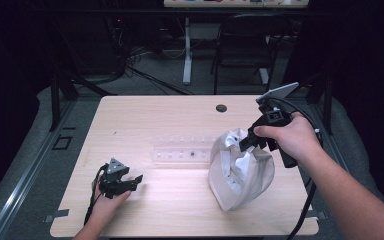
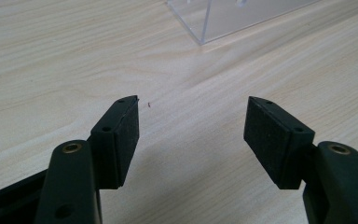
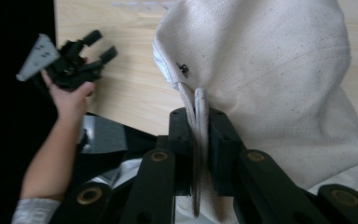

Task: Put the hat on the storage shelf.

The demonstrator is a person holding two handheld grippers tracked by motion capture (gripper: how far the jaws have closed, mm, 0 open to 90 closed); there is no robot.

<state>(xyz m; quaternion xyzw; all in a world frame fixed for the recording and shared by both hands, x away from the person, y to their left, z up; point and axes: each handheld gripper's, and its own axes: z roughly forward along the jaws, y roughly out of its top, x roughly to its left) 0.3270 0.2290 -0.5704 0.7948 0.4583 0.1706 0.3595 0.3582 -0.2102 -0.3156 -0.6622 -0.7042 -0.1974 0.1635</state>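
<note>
High view: fixed, above the near edge of the table [image 1: 180, 215], looking forward and down; whole tabletop in frame, dark floor beyond. Left gripper view: rides low, close to the tabletop, facing the clear plastic box [image 2: 223, 18] at table centre. Right gripper view: very close on the cloth bag [image 3: 279, 70], looking down across the table. It shares bag and left gripper [image 3: 81, 51] with the high view.

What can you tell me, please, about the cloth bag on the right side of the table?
The cloth bag is off-white woven fabric, bulging and creased, with its mouth facing up and left. It sits on the wooden table, beside a clear plastic box. The right gripper is shut on its drawstring cord, which runs out beside a small metal eyelet.
</note>
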